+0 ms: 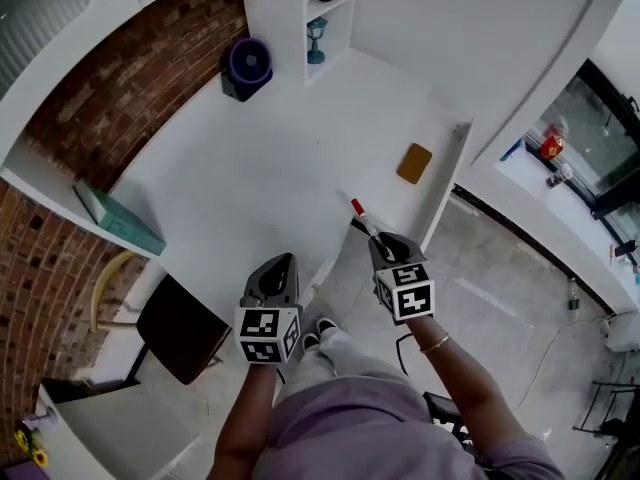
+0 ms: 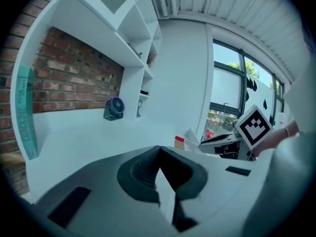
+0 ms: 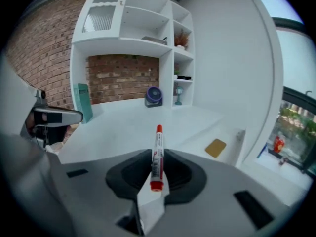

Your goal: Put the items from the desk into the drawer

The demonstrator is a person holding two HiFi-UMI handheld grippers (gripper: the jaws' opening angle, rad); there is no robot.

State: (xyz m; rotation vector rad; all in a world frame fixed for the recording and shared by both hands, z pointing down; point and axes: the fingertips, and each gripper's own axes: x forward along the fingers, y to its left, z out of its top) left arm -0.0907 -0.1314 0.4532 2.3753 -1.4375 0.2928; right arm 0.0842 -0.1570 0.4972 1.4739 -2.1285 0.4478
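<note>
A white marker with red caps (image 3: 157,157) sticks forward out of my right gripper (image 3: 154,182), which is shut on it. In the head view the marker (image 1: 364,219) points up-left over the white desk's (image 1: 270,178) front edge, near the open drawer (image 1: 444,183) at the desk's right end. A flat tan item (image 1: 414,163) lies inside that drawer; the right gripper view shows the tan item (image 3: 216,147) ahead and to the right. My left gripper (image 1: 280,265) hovers just off the desk's front edge with jaws shut and nothing between them (image 2: 159,171).
A dark round fan (image 1: 248,63) stands at the desk's back by the brick wall. A small teal lantern (image 1: 316,40) sits in the white shelf unit. A teal book (image 1: 120,221) leans at the left end. A dark chair seat (image 1: 180,328) is below left.
</note>
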